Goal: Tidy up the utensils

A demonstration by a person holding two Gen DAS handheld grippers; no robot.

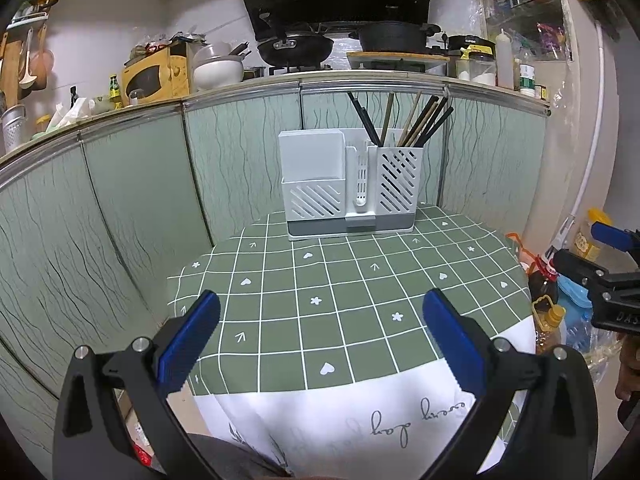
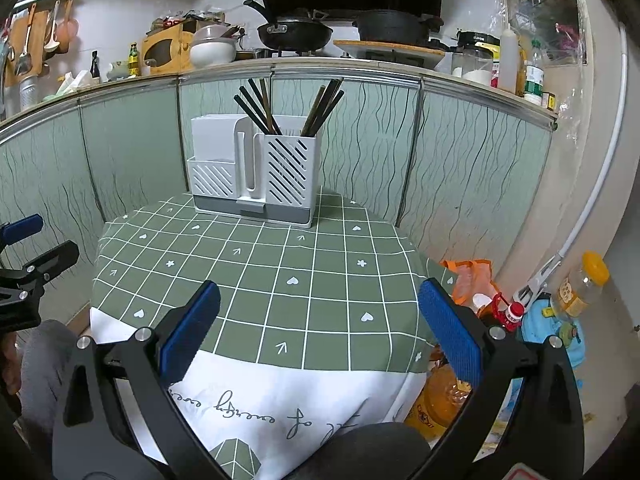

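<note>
A white slotted utensil holder [image 1: 352,184] stands at the far edge of the small table with the green checked cloth [image 1: 340,300]. Several dark and wooden chopsticks [image 1: 404,122] stand upright in its right compartment; the left compartments look empty. It also shows in the right wrist view [image 2: 256,176], with the chopsticks [image 2: 288,110]. My left gripper [image 1: 320,320] is open and empty above the near edge of the table. My right gripper [image 2: 318,312] is open and empty, beside it on the right; it also shows in the left wrist view [image 1: 612,264].
Green cabinet panels [image 1: 132,216] wall the table at the back and left. Oil bottles [image 2: 508,316], an orange bag [image 2: 472,276] and a jar [image 2: 580,288] stand on the floor to the right. A counter with pans [image 1: 296,46] runs above.
</note>
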